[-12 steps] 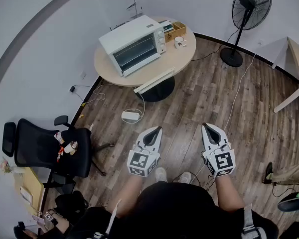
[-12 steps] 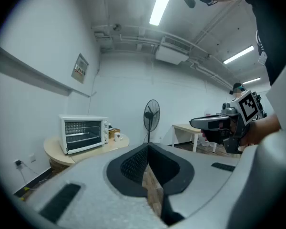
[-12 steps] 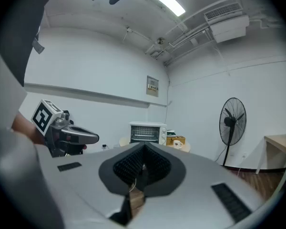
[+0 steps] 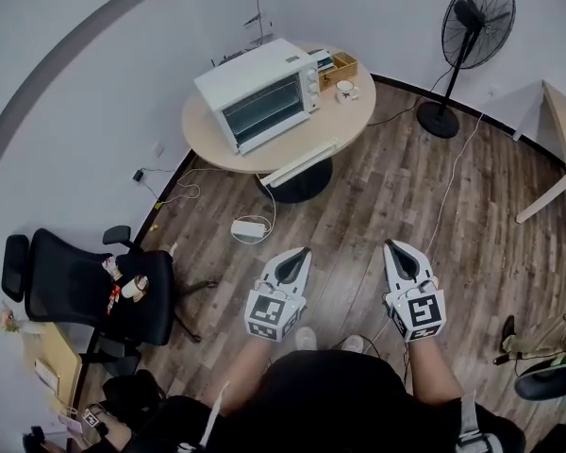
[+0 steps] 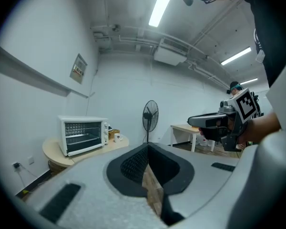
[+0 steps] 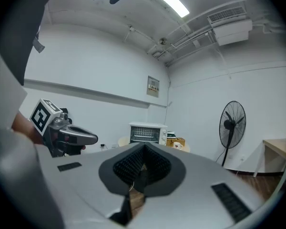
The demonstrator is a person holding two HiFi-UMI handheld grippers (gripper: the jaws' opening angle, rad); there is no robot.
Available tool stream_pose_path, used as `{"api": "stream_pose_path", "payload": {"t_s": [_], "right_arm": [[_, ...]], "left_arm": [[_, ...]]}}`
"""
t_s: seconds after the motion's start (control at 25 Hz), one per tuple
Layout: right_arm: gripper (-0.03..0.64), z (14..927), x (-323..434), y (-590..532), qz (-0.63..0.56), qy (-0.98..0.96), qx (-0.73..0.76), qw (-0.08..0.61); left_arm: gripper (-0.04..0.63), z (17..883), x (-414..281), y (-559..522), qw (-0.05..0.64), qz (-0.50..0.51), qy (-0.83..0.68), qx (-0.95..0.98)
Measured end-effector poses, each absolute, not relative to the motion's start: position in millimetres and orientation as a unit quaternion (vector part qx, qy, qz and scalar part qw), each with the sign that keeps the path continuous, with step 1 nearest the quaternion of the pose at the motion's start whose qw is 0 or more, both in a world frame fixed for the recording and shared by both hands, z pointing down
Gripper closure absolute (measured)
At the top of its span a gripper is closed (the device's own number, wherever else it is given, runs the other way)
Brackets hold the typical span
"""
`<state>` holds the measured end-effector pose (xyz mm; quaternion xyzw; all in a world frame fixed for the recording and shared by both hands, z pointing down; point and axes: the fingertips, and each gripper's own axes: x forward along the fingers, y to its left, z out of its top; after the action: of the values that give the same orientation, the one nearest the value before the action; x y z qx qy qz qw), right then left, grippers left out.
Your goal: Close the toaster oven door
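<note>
The toaster oven (image 4: 259, 95) sits on the round table (image 4: 344, 125), its door flush against the body and wire racks visible behind the glass. A wooden box (image 4: 341, 65) stands beside it, contents indistinct. The left gripper (image 4: 300, 253) and right gripper (image 4: 394, 247) are well apart from the oven, jaws together, holding nothing.

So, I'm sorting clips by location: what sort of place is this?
Probably an office or lab room rather than a kitchen: there is a black office chair and a pedestal fan, and the toaster oven sits on a round table.
</note>
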<state>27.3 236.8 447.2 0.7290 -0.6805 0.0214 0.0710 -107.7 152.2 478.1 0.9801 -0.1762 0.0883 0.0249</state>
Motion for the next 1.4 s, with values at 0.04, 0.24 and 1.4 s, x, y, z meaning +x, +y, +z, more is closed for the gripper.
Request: {"api": "stream_pose_path", "payload": {"t_s": [0.04,0.24,1.4], "right_arm": [[0.62,447,25,236,0.023,-0.679,0.731,0.069],[0.62,440,19,225,0.023,-0.667,0.744,0.039],[0.62,438,53,164,0.02,-0.64,0.768,0.032]], "left_arm": [[0.589,478,-110,151,0.024,0.088,-0.174,0.981],[0.589,477,-124,140,0.019,0.087,-0.168,0.982],[0.589,497,-109,76,0.017,0.103,-0.153,0.983]]}}
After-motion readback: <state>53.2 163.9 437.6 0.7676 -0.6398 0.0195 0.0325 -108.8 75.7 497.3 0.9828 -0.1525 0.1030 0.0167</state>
